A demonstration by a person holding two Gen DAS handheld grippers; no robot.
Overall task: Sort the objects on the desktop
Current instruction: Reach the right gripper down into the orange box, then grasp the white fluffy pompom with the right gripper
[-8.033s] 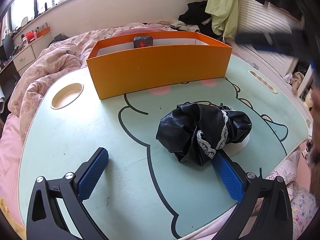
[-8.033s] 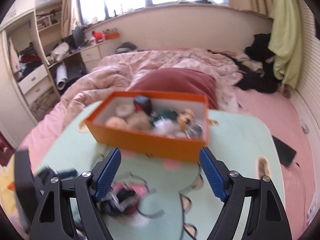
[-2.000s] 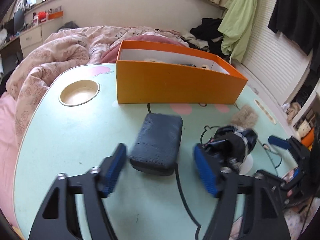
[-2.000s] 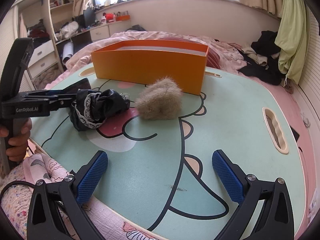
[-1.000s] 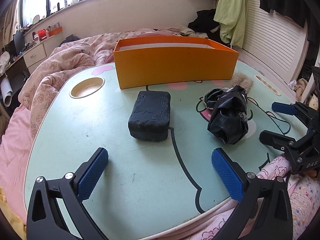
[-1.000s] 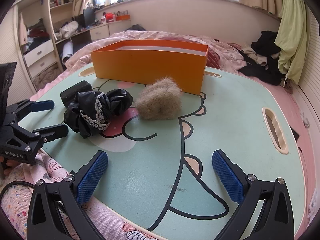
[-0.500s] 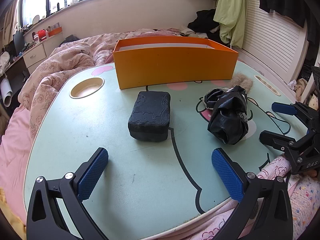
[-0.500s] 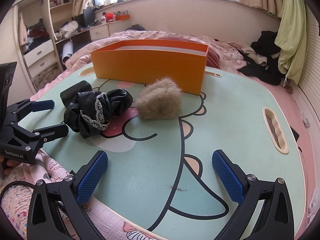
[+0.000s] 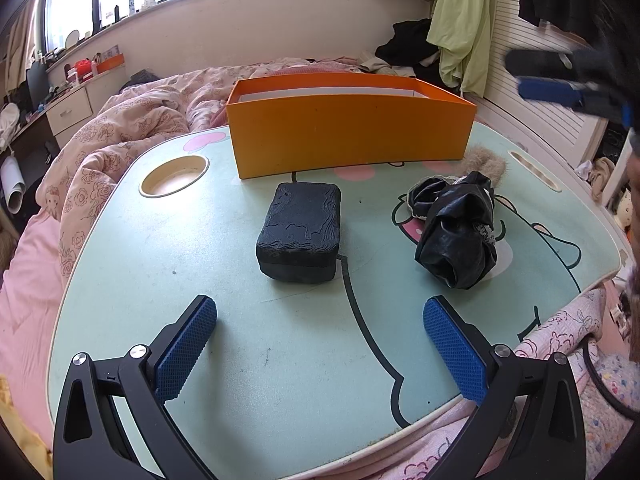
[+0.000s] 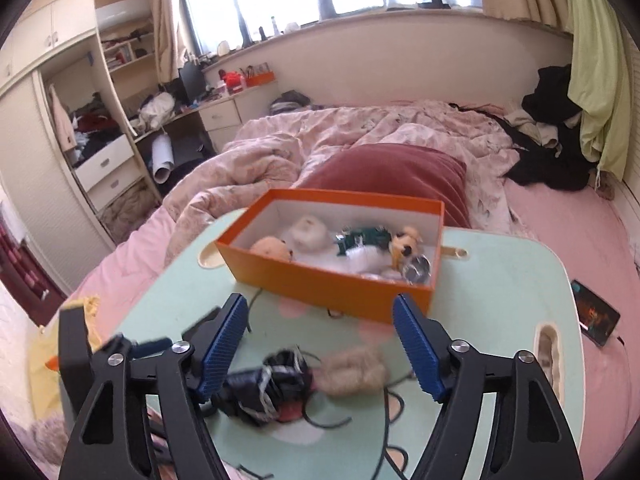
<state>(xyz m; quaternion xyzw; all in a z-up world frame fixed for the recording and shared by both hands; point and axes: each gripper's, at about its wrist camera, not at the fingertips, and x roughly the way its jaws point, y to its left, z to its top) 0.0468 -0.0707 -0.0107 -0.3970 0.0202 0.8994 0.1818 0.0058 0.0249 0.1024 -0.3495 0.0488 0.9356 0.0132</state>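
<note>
An orange box [image 9: 352,136] stands at the back of the mint-green table [image 9: 200,240]; the right wrist view shows it [image 10: 332,280] holding small plush toys. A black textured case [image 9: 302,230] lies mid-table. A black lace-trimmed cloth bundle [image 9: 456,232] lies to its right and also shows in the right wrist view [image 10: 268,392]. A tan furry puff [image 10: 354,370] lies beside it. My left gripper [image 9: 320,344] is open and empty, low near the front edge. My right gripper [image 10: 320,340] is open and empty, raised high above the cloth and puff; it shows blurred at upper right in the left wrist view [image 9: 560,80].
A round cup recess [image 9: 174,170] sits at the table's back left and a slot handle [image 10: 546,354] at its right edge. A bed with pink quilt and a red pillow [image 10: 384,180] lies behind. A phone [image 10: 594,312] lies on the bed to the right.
My right gripper has lifted quickly from low at the table's front to high above it, now looking down into the box. My left gripper has barely moved. The objects stay put.
</note>
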